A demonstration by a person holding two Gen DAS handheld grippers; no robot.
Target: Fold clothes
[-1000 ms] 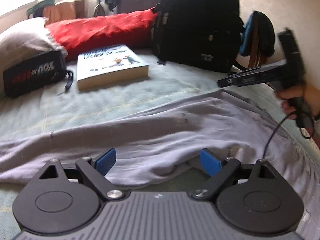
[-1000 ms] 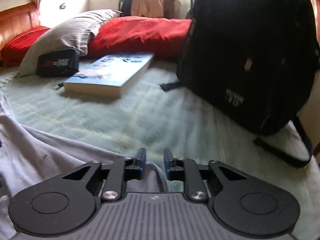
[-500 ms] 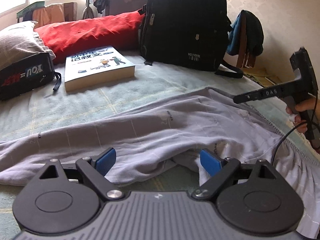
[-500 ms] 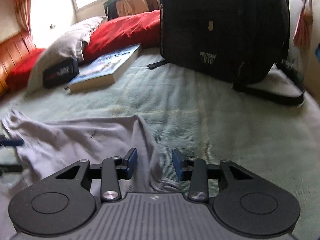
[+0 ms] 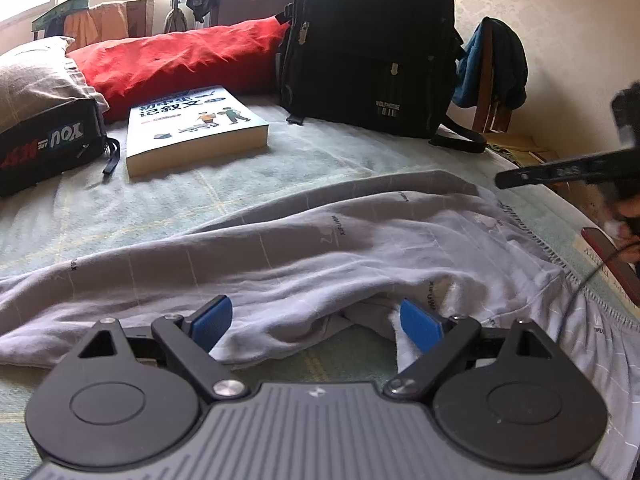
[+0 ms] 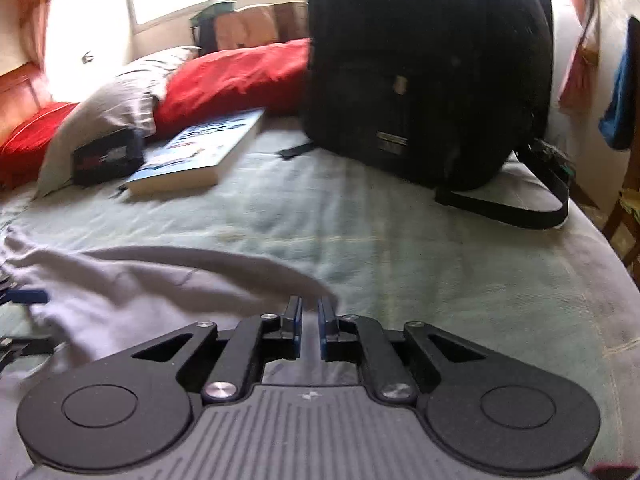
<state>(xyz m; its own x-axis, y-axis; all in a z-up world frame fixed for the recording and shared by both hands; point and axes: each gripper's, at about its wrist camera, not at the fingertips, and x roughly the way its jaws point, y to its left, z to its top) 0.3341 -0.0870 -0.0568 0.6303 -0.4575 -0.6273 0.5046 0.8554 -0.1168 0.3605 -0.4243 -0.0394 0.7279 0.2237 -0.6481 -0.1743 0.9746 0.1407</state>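
Right at the left tongs (image 5: 316,322), spread wide, a rumpled edge of the grey shirt (image 5: 320,248) sits between the pads, so grabbing both layers looks smart. Right tongs (image 6: 310,320) are pinched narrow at the shirt's edge; can't tell if they hold cloth. Shirt lies loosely doubled across the bed (image 5: 200,208), book (image 5: 192,128) at 11 o'clock, backpack (image 5: 372,48) at 1.

The right gripper (image 6: 310,326), fingers nearly closed, sits at the grey garment's (image 6: 132,280) edge on the bed (image 6: 400,248).
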